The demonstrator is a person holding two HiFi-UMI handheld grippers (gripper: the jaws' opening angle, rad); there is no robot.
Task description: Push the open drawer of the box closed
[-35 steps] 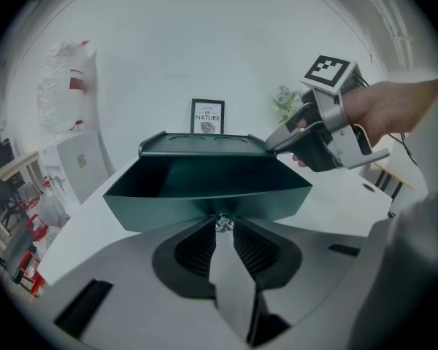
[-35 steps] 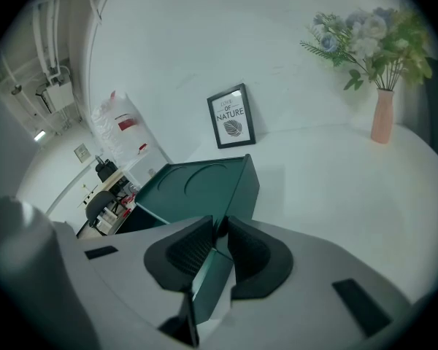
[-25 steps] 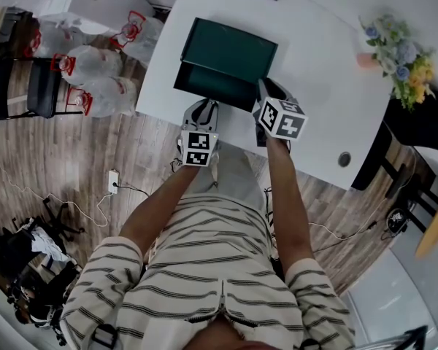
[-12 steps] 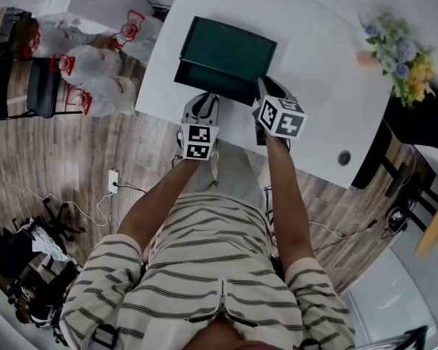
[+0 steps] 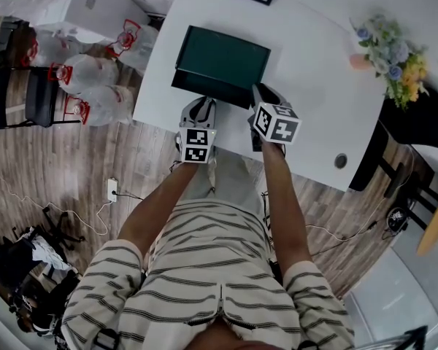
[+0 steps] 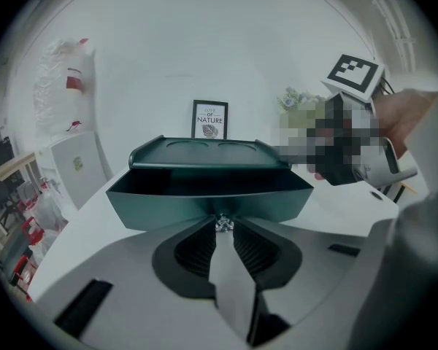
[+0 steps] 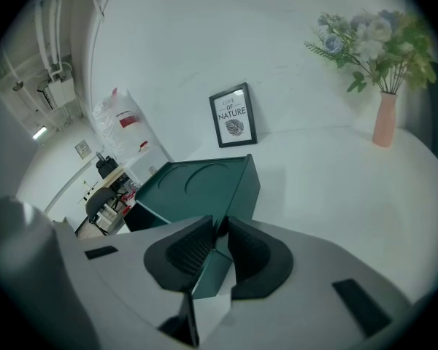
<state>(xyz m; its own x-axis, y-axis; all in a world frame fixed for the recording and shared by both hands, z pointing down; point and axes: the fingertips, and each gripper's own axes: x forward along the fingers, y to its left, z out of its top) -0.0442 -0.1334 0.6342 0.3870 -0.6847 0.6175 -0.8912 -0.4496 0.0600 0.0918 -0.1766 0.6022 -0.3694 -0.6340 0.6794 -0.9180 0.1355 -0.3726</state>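
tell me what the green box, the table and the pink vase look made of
Box: probably plastic, dark green with a satin sheen. The moulded round recesses in its top and its thin walls suggest this.
Table: smooth matt white, either laminate or painted board. The pictures do not show which.
Vase: pink and matt, likely ceramic, though it is too small to be sure.

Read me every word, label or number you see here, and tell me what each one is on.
"OF NATURE": black-framed white picture; the small line above it is too small to read.
Red marks on the clear plastic bags: too blurred to read.
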